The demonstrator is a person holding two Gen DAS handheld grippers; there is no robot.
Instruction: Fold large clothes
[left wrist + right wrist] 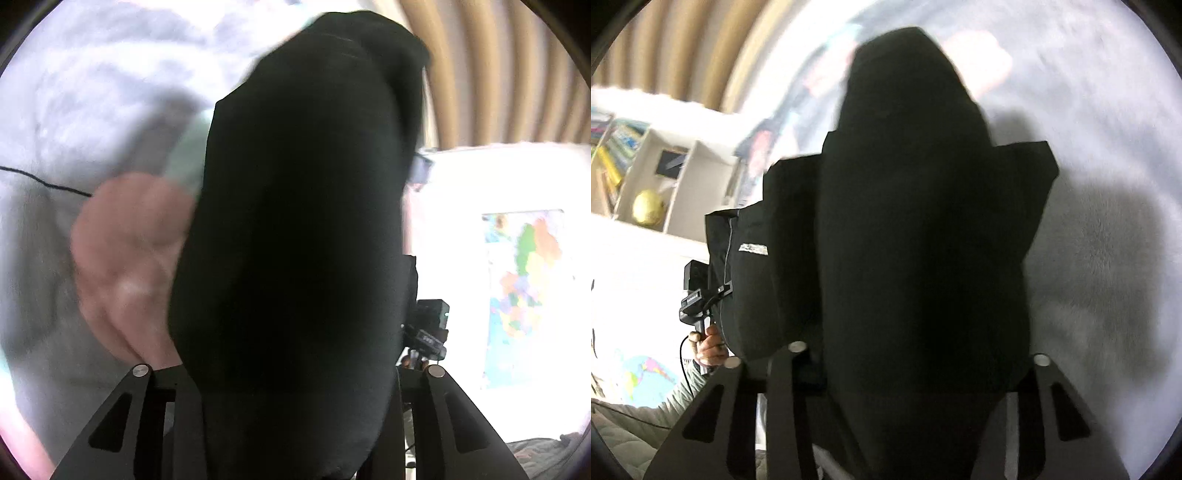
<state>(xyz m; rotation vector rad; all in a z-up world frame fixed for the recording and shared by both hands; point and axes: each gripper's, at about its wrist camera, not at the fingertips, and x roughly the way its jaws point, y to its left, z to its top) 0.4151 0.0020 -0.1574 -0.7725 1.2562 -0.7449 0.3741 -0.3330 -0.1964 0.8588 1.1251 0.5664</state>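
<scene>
In the left wrist view, the black garment [295,229] filled the middle of the frame and ran straight out from between the left gripper [291,424] and away along the finger line, its long axis pointing forward toward the far top edge. The cloth hid the fingertips, but it rose from the gap between the two finger arms, so the jaws appeared closed on it. A pink blurred shape [129,266], possibly a hand, lay just left of the cloth over the pale grey fuzzy surface [81,92]. To the right stood a white wall with a coloured map [524,288], and a second black device [428,325] showed beside the garment's right edge

In the right wrist view, the same garment [916,240] again stood up from between the arms of the right gripper [908,417], long axis forward, with a wider fold carrying a small light label [753,249] spreading left. The tips were covered, though the cloth seemed pinched there. The left gripper [698,291] hung at the fold's left edge, held by the left hand [709,347]. Both grippers looked equally near, each at its own end of one held edge, so the coming fold probably turns on carrying that edge forward over the pale surface [1108,184]
</scene>
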